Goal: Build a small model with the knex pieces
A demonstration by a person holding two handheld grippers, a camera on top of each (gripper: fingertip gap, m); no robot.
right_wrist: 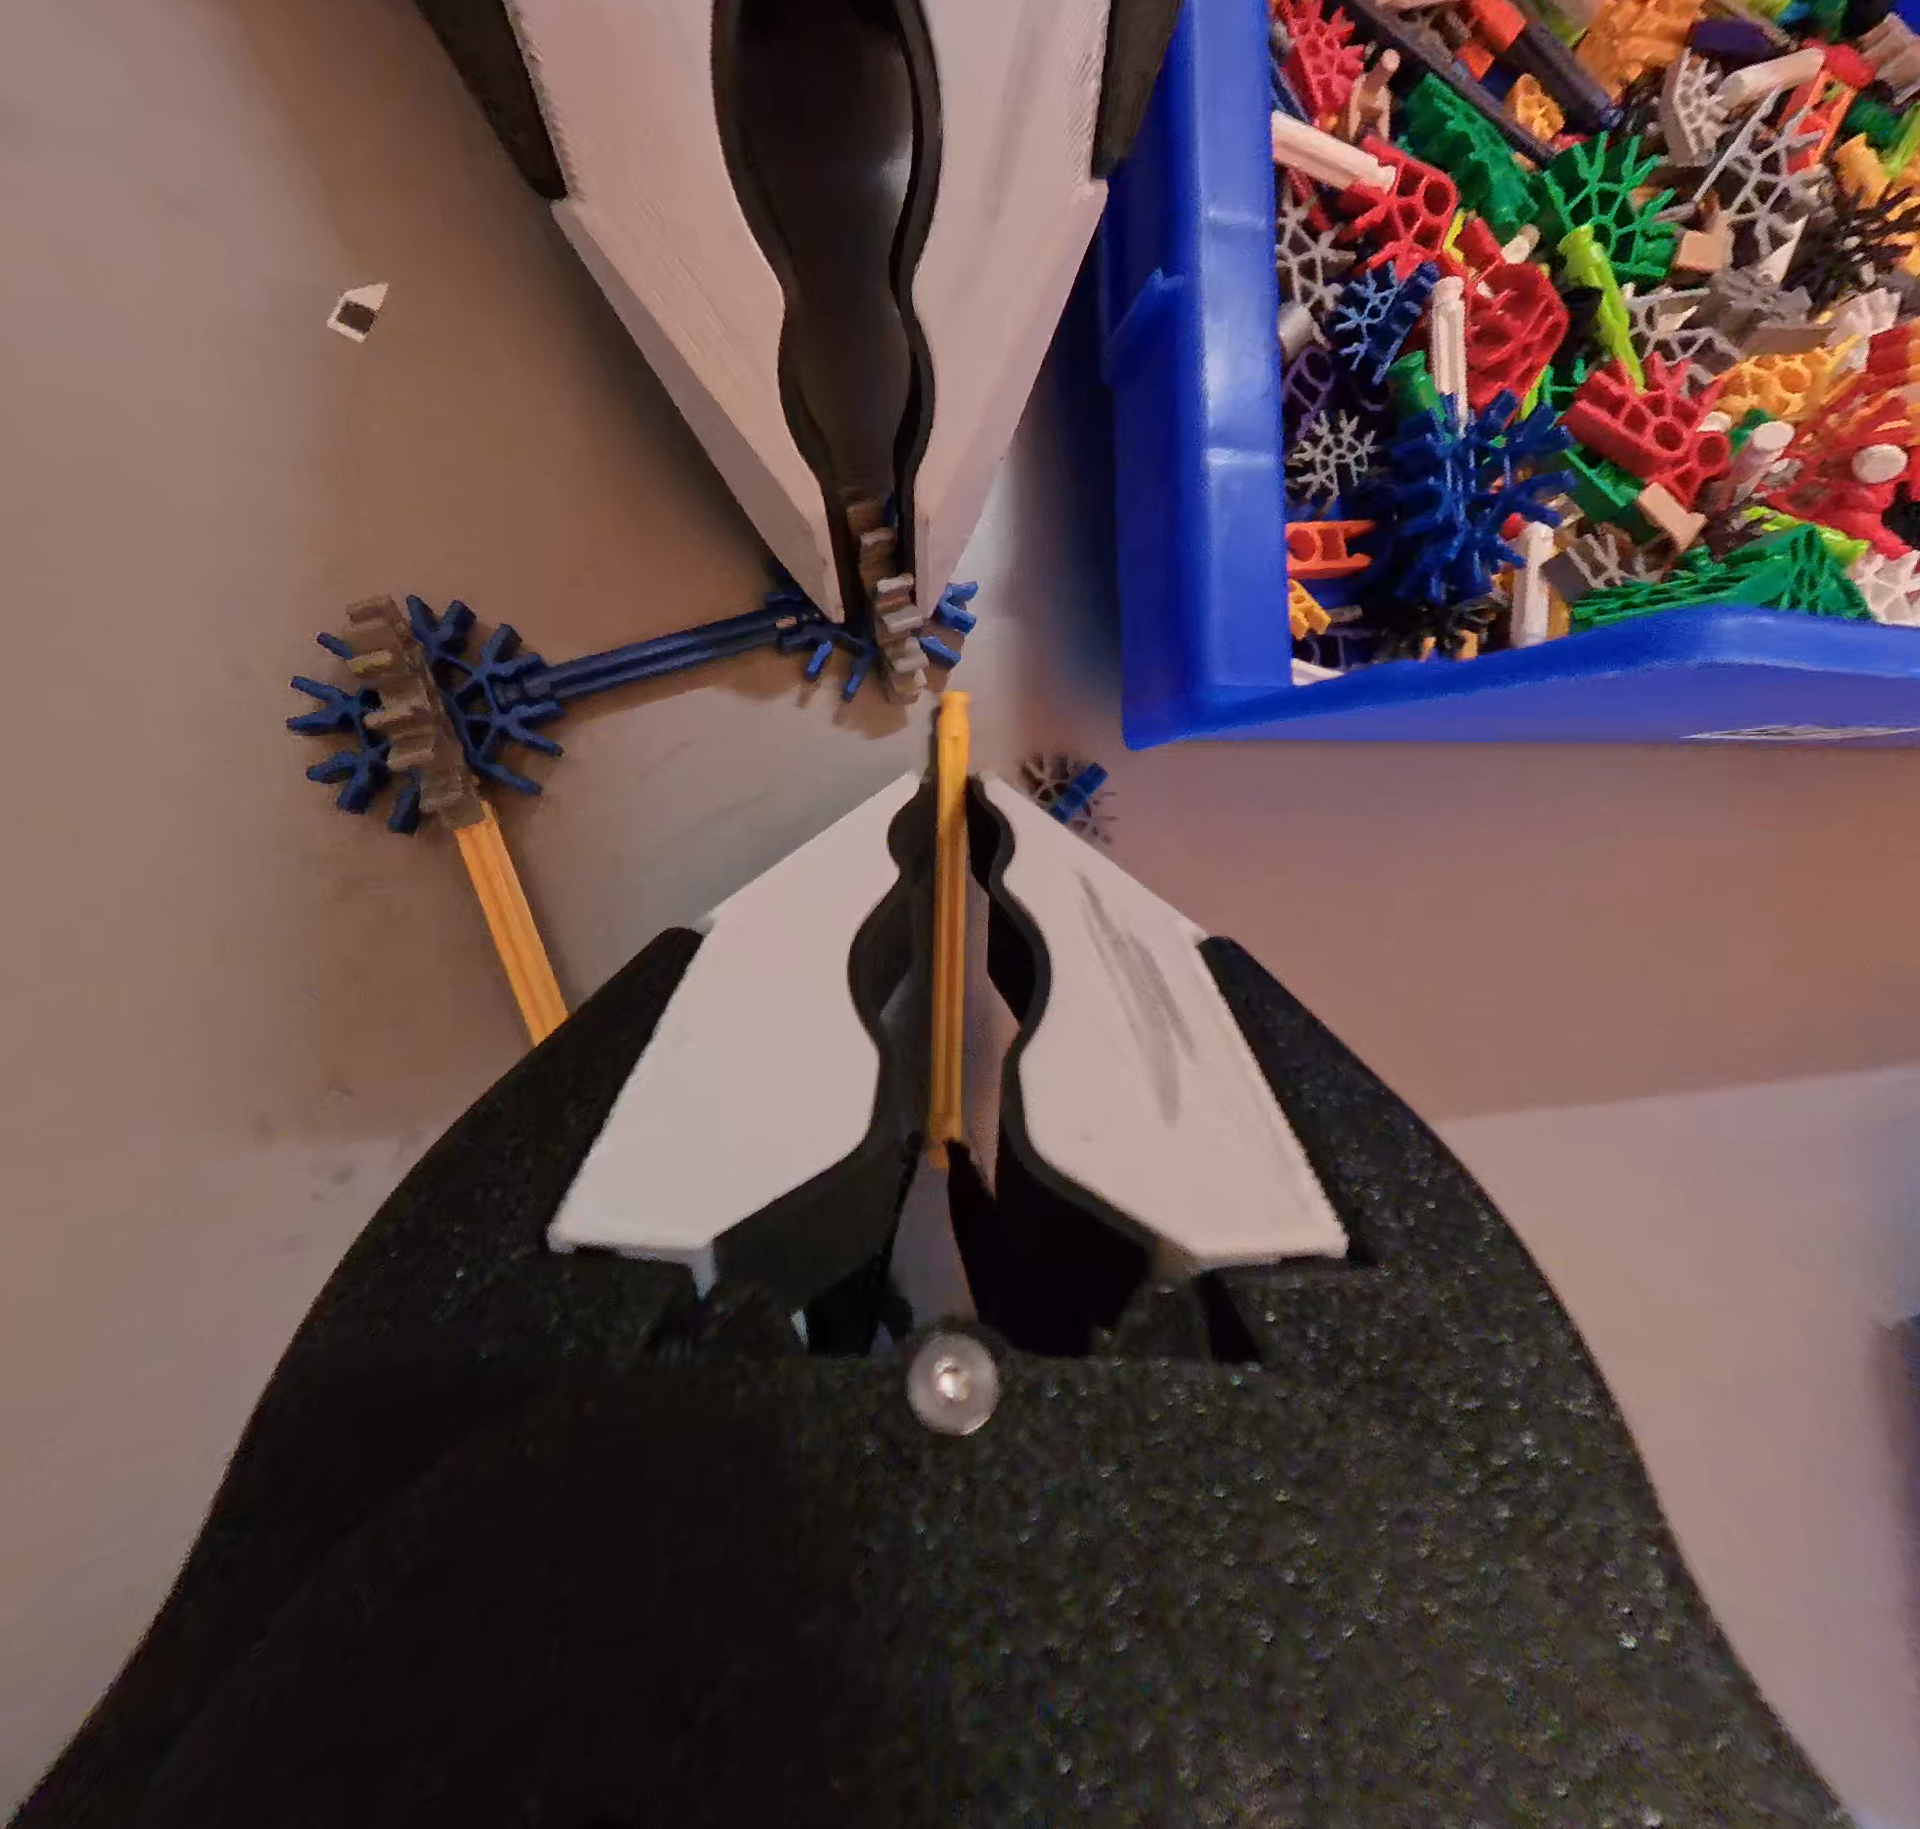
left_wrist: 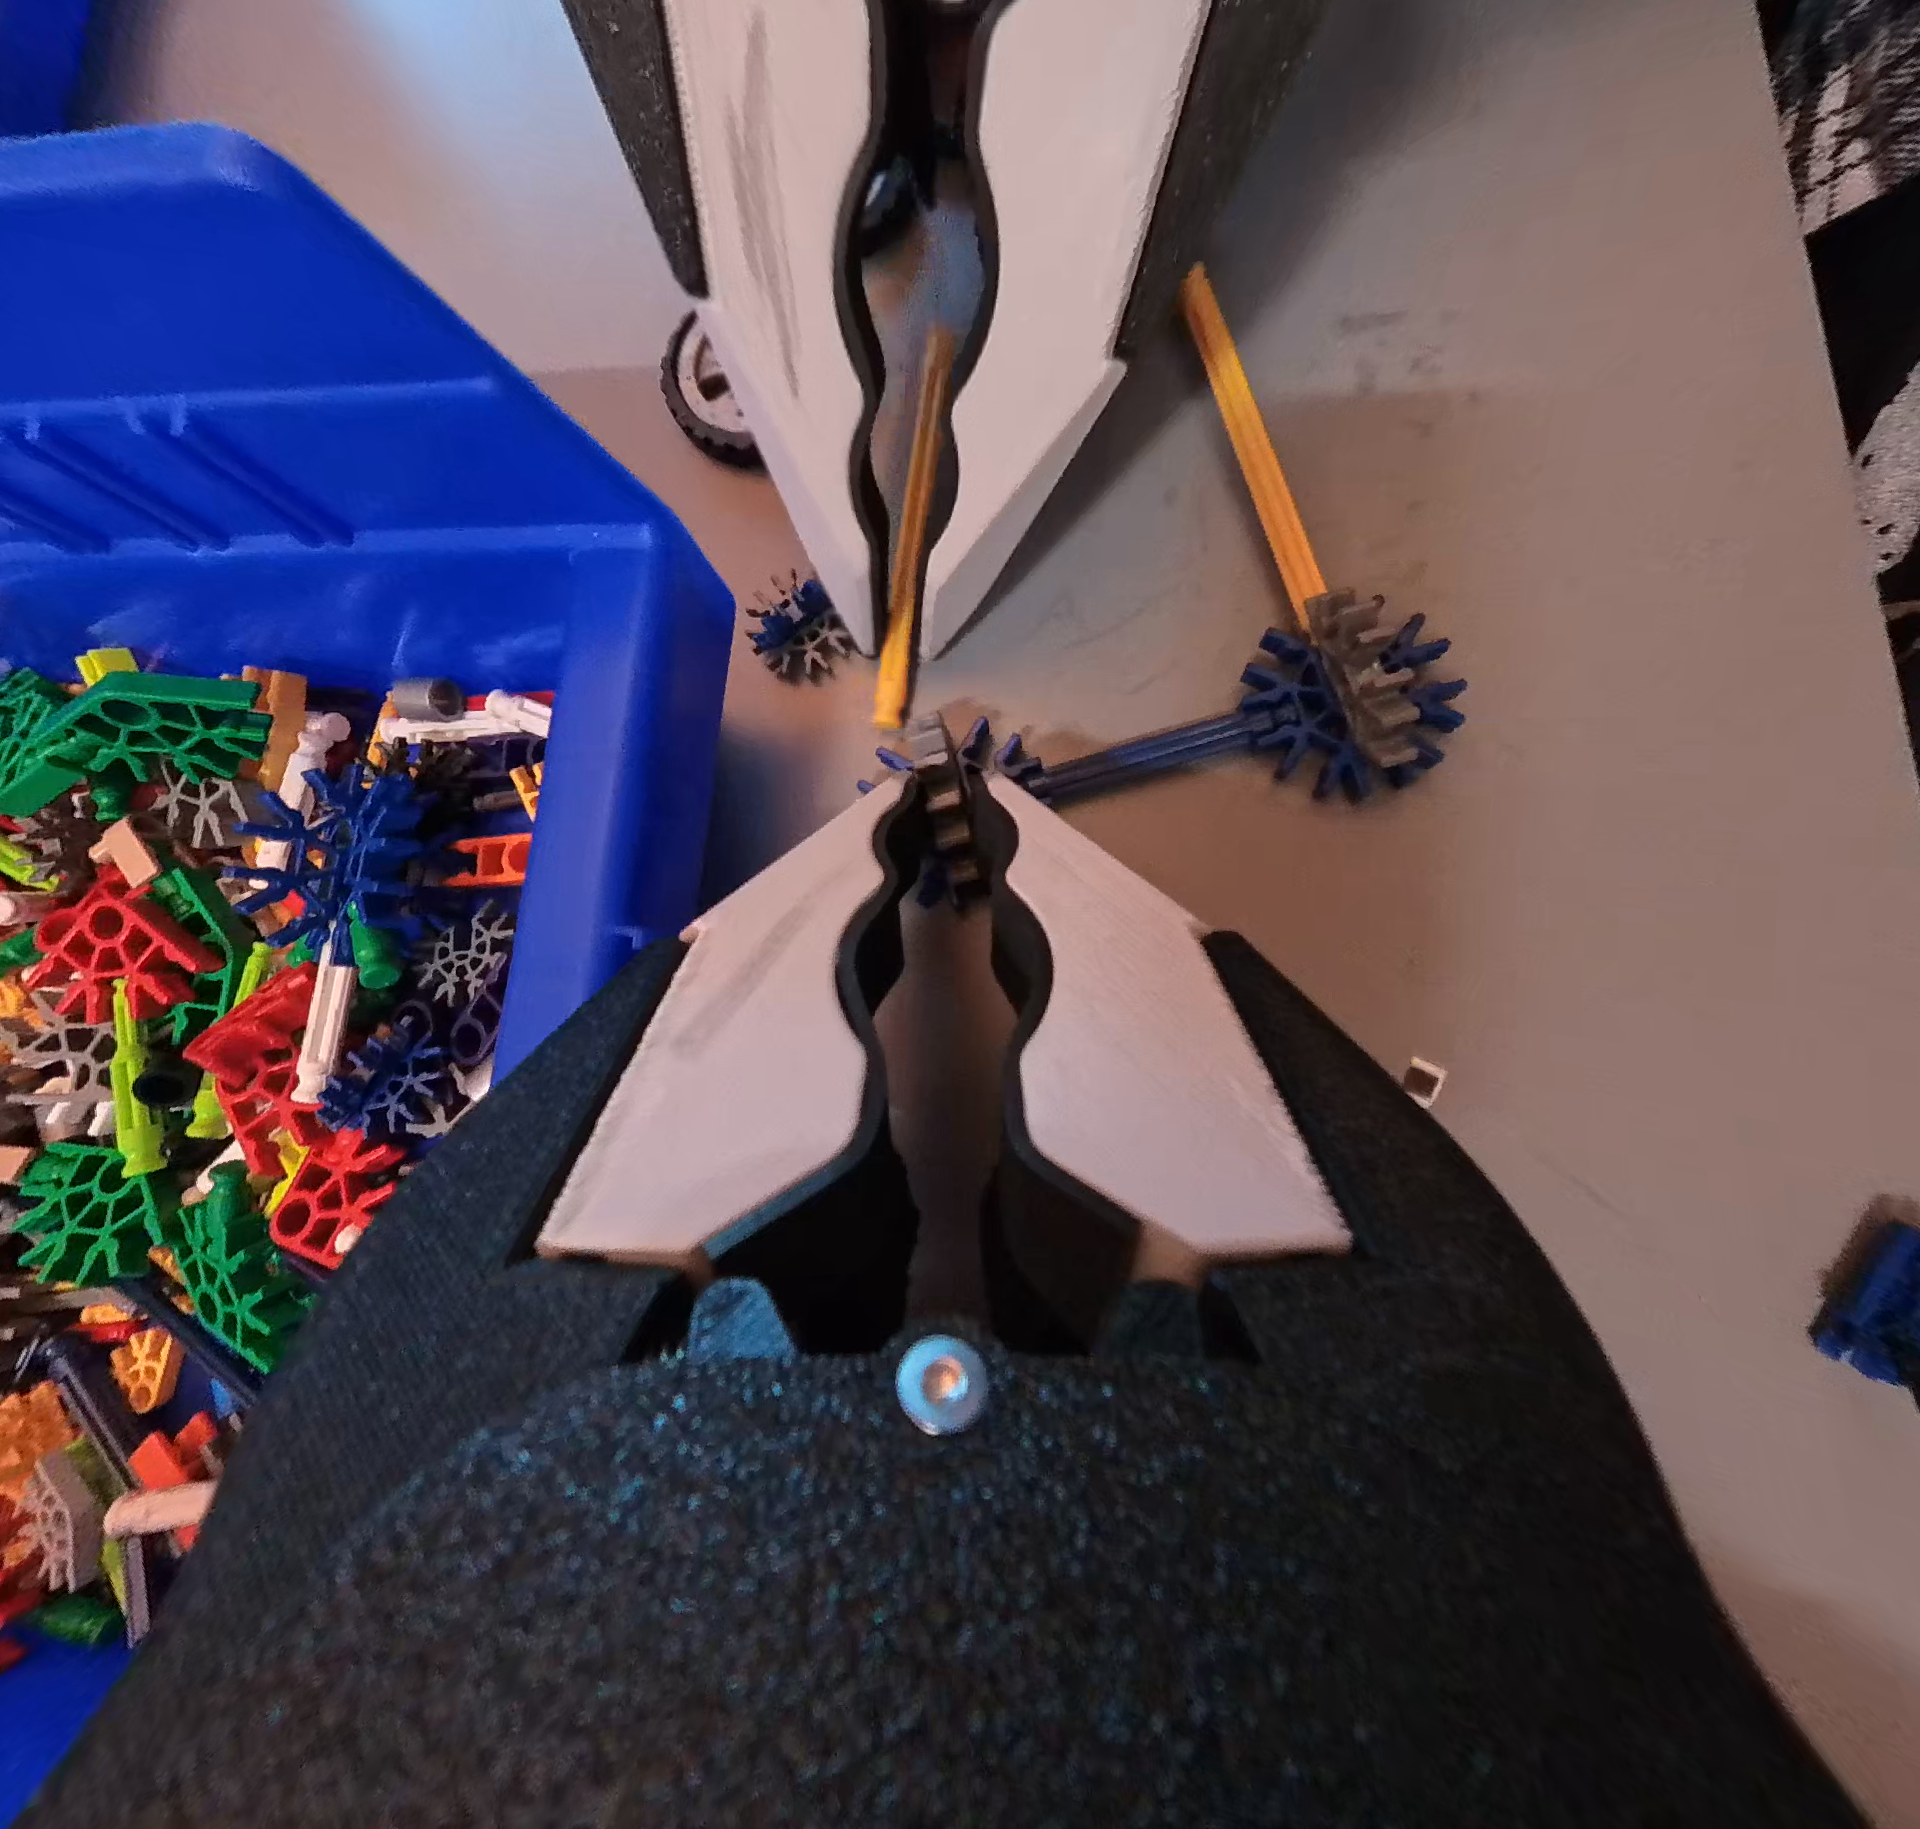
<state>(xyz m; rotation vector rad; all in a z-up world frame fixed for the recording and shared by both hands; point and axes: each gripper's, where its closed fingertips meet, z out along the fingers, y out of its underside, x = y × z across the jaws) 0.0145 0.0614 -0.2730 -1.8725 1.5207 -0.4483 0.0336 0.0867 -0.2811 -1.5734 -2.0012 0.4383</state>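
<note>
My left gripper [left_wrist: 943, 792] is shut on a grey gear with blue snowflake connectors [left_wrist: 948, 823], one end of a small assembly. A blue rod [left_wrist: 1132, 756] joins it to a second grey gear and blue connector cluster [left_wrist: 1351, 699], which carries a yellow rod [left_wrist: 1252, 439] and rests on the table. My right gripper [right_wrist: 948, 792] is shut on a loose yellow rod [right_wrist: 948, 927]. The rod's tip [right_wrist: 951, 709] points at the held gear [right_wrist: 896, 626], a short gap away. The two grippers face each other tip to tip; the left one [right_wrist: 883, 574] shows in the right wrist view.
A blue bin [left_wrist: 613, 657] full of mixed coloured construction pieces stands beside the grippers, also in the right wrist view [right_wrist: 1174, 491]. A loose blue connector [left_wrist: 795, 626] and a small black wheel [left_wrist: 707, 397] lie on the grey table. A tiny white cube [left_wrist: 1423, 1081] lies to the right. Both grippers' tips are close together, under 4 cm apart.
</note>
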